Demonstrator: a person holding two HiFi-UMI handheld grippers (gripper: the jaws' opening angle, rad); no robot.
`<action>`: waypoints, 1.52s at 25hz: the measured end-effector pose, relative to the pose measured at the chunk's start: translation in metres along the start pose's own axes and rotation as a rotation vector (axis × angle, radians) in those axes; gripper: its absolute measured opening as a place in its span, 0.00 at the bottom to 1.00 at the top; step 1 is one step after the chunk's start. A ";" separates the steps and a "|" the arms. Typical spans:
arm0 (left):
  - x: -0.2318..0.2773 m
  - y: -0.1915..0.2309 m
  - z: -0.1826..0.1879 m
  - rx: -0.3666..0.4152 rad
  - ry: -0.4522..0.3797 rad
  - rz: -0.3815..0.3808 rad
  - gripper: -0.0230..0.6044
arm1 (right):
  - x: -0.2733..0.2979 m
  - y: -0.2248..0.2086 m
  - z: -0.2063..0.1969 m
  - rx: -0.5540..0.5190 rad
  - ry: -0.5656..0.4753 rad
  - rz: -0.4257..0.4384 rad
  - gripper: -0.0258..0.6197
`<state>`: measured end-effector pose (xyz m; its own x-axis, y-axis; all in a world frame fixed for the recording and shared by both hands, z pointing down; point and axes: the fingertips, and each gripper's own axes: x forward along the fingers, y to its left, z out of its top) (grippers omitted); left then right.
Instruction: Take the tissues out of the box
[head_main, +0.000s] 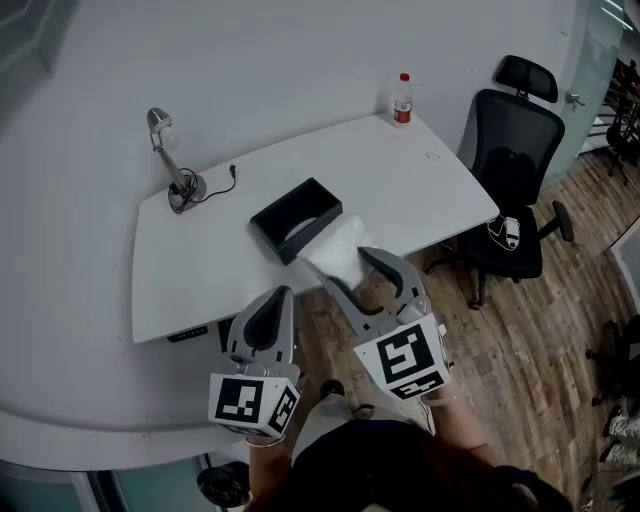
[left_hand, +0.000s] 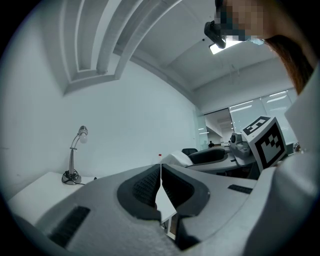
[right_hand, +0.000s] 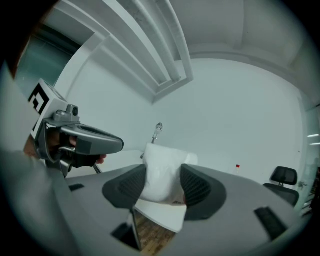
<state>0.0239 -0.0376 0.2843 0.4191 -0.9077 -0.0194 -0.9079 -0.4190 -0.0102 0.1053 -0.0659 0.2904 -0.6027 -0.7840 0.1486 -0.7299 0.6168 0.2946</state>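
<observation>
Right gripper covers near end of tissue pack; bottle label unreadable

Office; white desk, swivel chair (black)

Bright, even light fills the room, soft and nearly shadowless on the white desk. A ceiling lamp glares overhead in the left gripper view. Both gripper views bend strongly towards their edges, with black corners, and the nearest surfaces look soft.
</observation>
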 end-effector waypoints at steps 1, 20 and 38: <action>-0.003 -0.004 0.000 0.001 0.000 0.002 0.08 | -0.004 0.001 0.000 0.001 -0.004 0.001 0.40; -0.048 -0.052 -0.004 0.021 0.012 0.020 0.08 | -0.064 0.024 0.002 0.004 -0.043 0.020 0.39; -0.047 -0.059 -0.004 0.047 0.021 0.032 0.08 | -0.071 0.024 -0.003 0.034 -0.064 0.040 0.39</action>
<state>0.0579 0.0298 0.2900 0.3888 -0.9213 0.0006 -0.9198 -0.3882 -0.0571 0.1314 0.0044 0.2902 -0.6505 -0.7531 0.0984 -0.7145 0.6507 0.2570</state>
